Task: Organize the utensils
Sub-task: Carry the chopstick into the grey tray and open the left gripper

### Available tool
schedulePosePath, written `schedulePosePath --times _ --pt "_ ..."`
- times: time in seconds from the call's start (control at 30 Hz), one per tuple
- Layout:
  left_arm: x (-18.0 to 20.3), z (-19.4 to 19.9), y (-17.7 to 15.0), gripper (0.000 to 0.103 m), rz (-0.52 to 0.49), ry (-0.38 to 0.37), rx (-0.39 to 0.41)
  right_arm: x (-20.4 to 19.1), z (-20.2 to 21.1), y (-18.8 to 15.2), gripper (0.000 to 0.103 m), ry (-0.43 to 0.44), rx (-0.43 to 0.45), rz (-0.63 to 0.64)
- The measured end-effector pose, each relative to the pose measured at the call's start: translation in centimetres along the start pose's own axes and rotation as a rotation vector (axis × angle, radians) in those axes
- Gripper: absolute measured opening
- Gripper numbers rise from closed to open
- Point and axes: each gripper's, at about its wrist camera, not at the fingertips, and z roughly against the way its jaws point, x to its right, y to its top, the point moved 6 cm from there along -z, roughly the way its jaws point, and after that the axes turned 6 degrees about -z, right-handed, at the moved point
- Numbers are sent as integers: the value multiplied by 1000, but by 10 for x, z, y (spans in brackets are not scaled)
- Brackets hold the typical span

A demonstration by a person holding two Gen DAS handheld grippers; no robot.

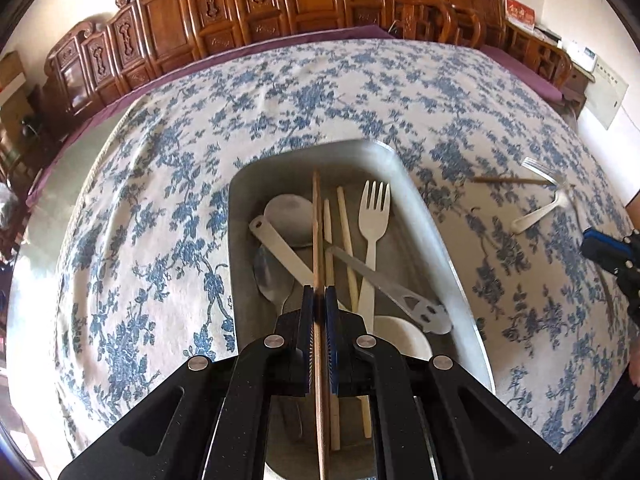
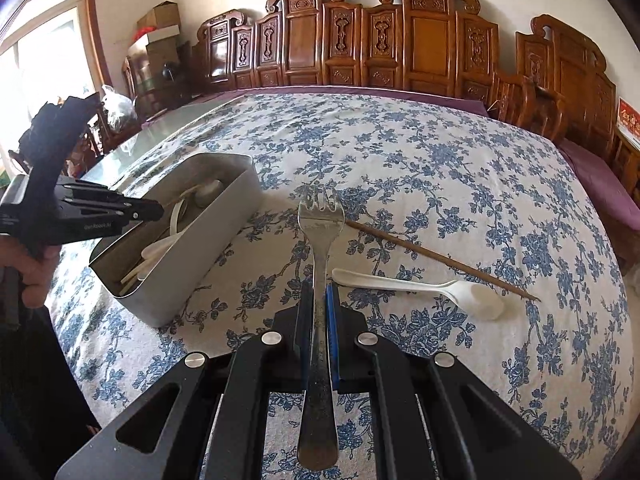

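Counter (image 2: 440,152): floral cloth. Metal bin (image 1: 432,216) holds utensils. Left gripper (image 1: 319,300) above bin, fingers clenched on wooden chopstick (image 1: 317,240). Right gripper (image 2: 319,300) level, fingers grasping steel fork (image 2: 321,240) beside bin.

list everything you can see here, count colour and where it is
metal box: 1, grey, on the tablecloth, left of the right gripper
white fork: 1, in the box
loose chopsticks: 2, pale wood, in the box
metal spoon: 1, silver, in the box
held chopstick: 1, brown, over the box
metal fork: 1, silver, above the cloth
white spoon: 1, on the cloth
brown chopstick: 1, on the cloth behind the white spoon
tablecloth: 1, white with blue flowers
carved chairs: several, brown, behind the table
left gripper: jaws shut on held chopstick
right gripper: jaws shut on metal fork
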Motion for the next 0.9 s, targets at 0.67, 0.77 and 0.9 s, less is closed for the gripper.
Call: schedulePosePath --times 0.67,0.77,0.9 --pt "0 -2 -5 10 -24 -4 44 -23 -4 0 9 30 -9 35" --pt "0 11 -7 15 -21 -4 82 -30 -5 1 9 38 -11 45" --pt "-6 26 -9 15 15 -23 124 -40 -4 1 9 46 -9 61"
